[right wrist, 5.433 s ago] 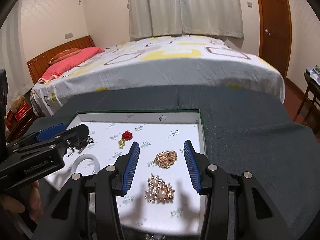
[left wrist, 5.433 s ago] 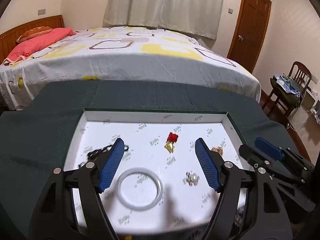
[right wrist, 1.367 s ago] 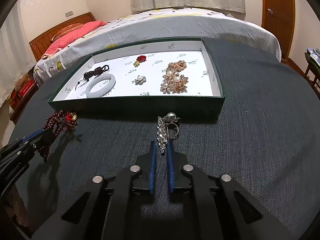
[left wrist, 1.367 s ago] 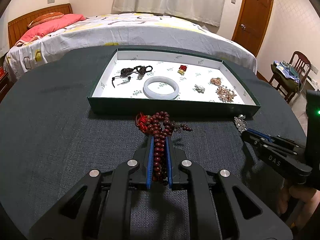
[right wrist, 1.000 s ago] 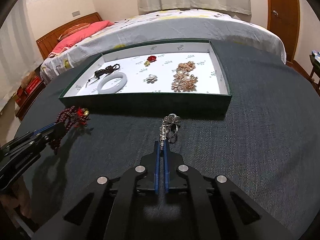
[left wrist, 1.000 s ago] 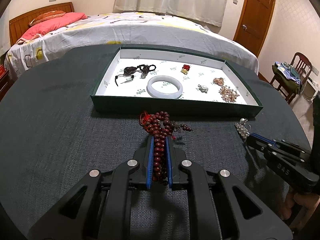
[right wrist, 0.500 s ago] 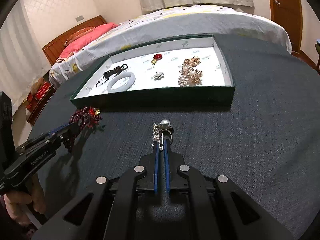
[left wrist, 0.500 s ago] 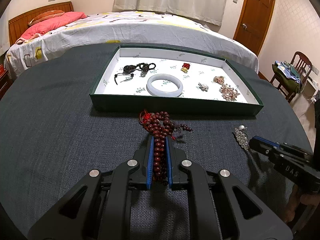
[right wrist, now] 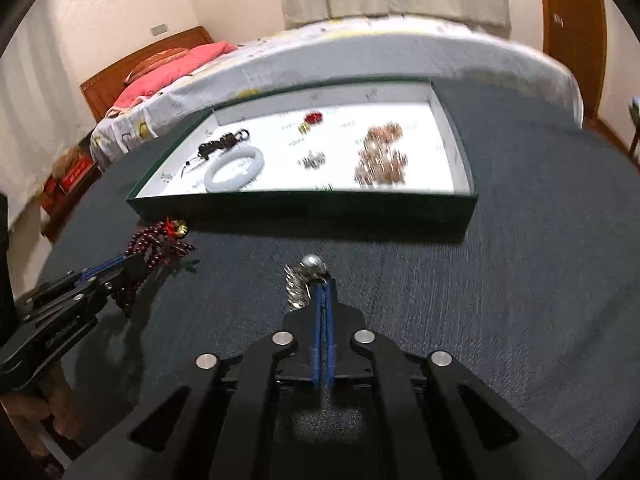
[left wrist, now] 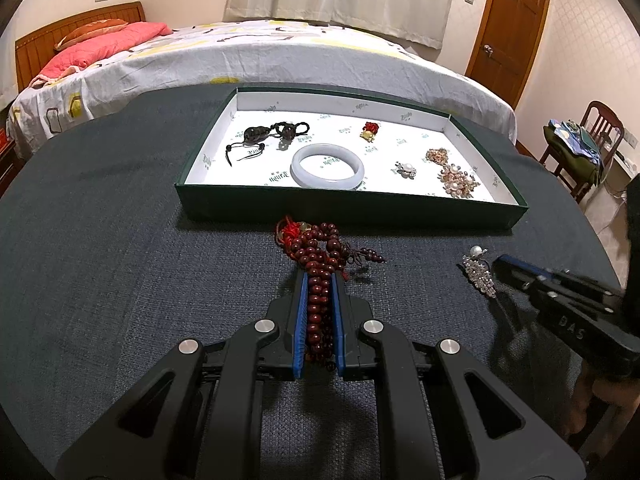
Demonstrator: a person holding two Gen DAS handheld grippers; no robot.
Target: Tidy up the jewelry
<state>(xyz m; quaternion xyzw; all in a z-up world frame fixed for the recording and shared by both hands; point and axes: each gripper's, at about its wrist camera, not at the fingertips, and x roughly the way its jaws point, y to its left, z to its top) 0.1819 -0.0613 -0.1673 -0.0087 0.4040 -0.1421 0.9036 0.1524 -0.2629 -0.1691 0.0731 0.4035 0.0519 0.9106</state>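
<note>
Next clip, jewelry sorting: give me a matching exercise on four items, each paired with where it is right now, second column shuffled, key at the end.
Things:
1. red bead string
2. pearl brooch
3. white bangle
4. black cord pendant

Places:
A. flat in the tray, near its front wall
B. gripped by the right claw, outside the tray
C. in the tray's far left part
D. gripped by the left claw, outside the tray

Pairs: 1-D, 2-B, 3-A, 4-C
</note>
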